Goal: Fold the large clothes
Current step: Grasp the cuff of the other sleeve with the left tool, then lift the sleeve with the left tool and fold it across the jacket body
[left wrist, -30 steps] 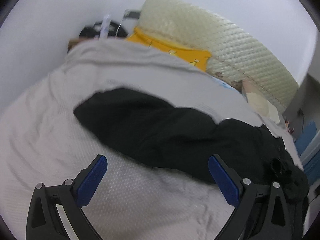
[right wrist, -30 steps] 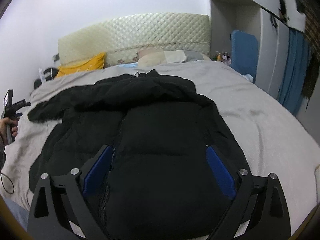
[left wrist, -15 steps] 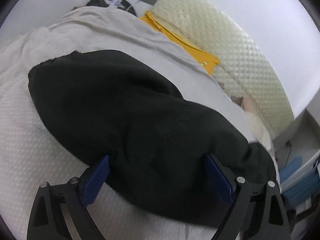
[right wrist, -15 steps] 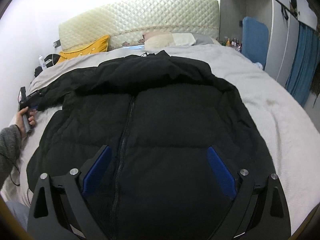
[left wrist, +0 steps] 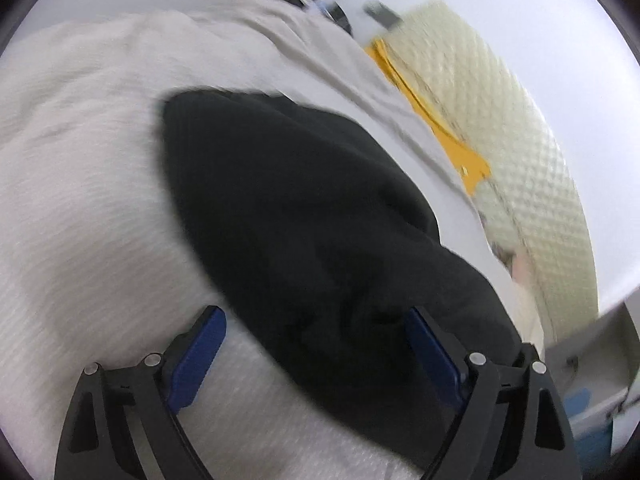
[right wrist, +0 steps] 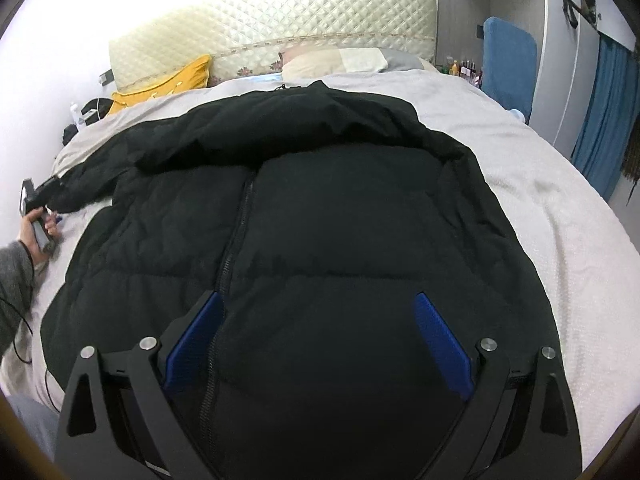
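Right wrist view: I look down my right gripper at a black puffer jacket spread flat on a bed with a pale grey-white cover. The jacket lies front up, its zip running from the near hem, beside my gripper, away toward the quilted cream headboard, so its long axis points at the headboard, with the collar or hood end nearest it. My right gripper stands released, blue pads wide apart over the jacket's lower front, clamping nothing; I cannot tell whether the pads touch the fabric.

This view alone shows the whole garment, a yellow cushion and pillows against the headboard, blue curtains and a wardrobe to the right of the bed. At the jacket's left sleeve end I also see my own hand and grey cuff, holding the left gripper there; at this size its jaws cannot be read.

The left wrist view, blurred, shows what the other cannot: the sleeve close up, a dark tapered shape on the cover, its rounded end pointing away from the gripper and toward the bed's far edge. The left gripper is released, its jaws having just been closing a little, one pad over the bedcover and one over the sleeve, the sleeve's edge between them, not pinched.
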